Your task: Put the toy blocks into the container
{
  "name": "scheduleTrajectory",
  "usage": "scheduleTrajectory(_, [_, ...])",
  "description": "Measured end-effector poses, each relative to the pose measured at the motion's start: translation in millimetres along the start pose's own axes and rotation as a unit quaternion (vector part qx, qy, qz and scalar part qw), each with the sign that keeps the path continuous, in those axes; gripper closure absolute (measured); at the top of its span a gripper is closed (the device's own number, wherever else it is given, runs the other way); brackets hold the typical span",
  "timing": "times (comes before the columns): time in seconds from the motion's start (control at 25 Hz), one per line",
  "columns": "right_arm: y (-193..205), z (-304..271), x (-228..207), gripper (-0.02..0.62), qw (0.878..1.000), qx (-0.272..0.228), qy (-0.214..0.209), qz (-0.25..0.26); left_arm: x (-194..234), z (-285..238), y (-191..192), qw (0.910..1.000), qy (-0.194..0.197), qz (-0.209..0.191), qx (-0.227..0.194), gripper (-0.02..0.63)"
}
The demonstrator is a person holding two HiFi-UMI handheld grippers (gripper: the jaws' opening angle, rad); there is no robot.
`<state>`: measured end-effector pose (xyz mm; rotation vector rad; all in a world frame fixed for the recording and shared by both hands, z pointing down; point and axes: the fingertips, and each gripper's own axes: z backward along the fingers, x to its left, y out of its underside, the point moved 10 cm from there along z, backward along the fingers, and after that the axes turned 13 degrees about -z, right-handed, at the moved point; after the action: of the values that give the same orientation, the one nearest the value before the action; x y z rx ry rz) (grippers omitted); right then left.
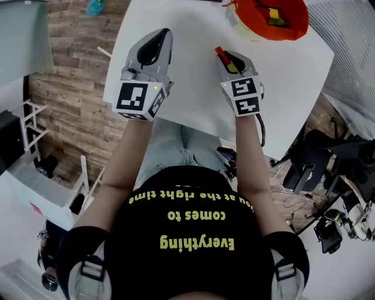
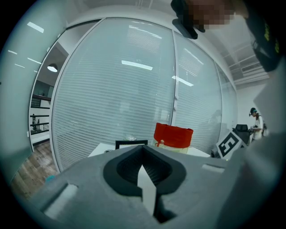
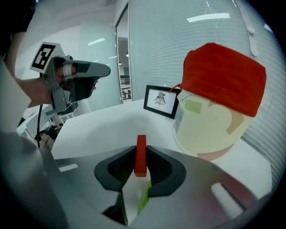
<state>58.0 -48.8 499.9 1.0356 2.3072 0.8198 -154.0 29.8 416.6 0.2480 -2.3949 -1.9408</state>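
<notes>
The red block [image 3: 140, 154] is sitting clamped between the jaws of my right gripper [image 1: 227, 58], with a green edge showing just under it. I'm holding it above the white table [image 1: 193, 105], near the red-topped container [image 1: 293, 26] with coloured blocks [image 1: 273, 16] inside. My left gripper [image 1: 159, 38] is hovering alongside, jaws together on nothing.

My black shirt [image 1: 187, 234], just below the white table [image 1: 193, 88] in the head view, had yellow words on it: "Everything comes to you at the right time." From my head they looked upside down. Over the table, the left cube [image 1: 139, 98] on my left gripper [image 1: 159, 40] and the right cube [image 1: 245, 96] on my right gripper [image 1: 225, 55] showed black and white square signs, not letters. The small frame [image 3: 161, 101] on the table held a drawing, and I could not read any words on it.
</notes>
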Motion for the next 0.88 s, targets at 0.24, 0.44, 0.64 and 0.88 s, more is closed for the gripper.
scheduleTrajectory(0.24, [-15.9,24.1,-4.6,0.517,0.998,-0.057,-0.009,-0.021,1.5,2.5,-13.1,0.9999,-0.001,-0.009,-0.010,0.607])
scheduleTrajectory(0.44, [-29.6,54.2,-6.4,0.517,0.993,-0.112,-0.010,-0.040,1.9,8.3,-29.2,0.9996,0.001,-0.016,-0.022,0.607])
scheduleTrajectory(0.64, [-44.9,84.5,-6.1,0.517,0.987,-0.157,0.009,-0.027,-0.1,13.0,-46.4,0.9990,0.006,-0.025,-0.036,0.607])
scheduleTrajectory(0.88, [-61.3,116.0,-9.2,0.517,0.976,-0.212,0.023,-0.031,-1.5,17.7,-65.1,0.9981,0.011,-0.032,-0.052,0.607])
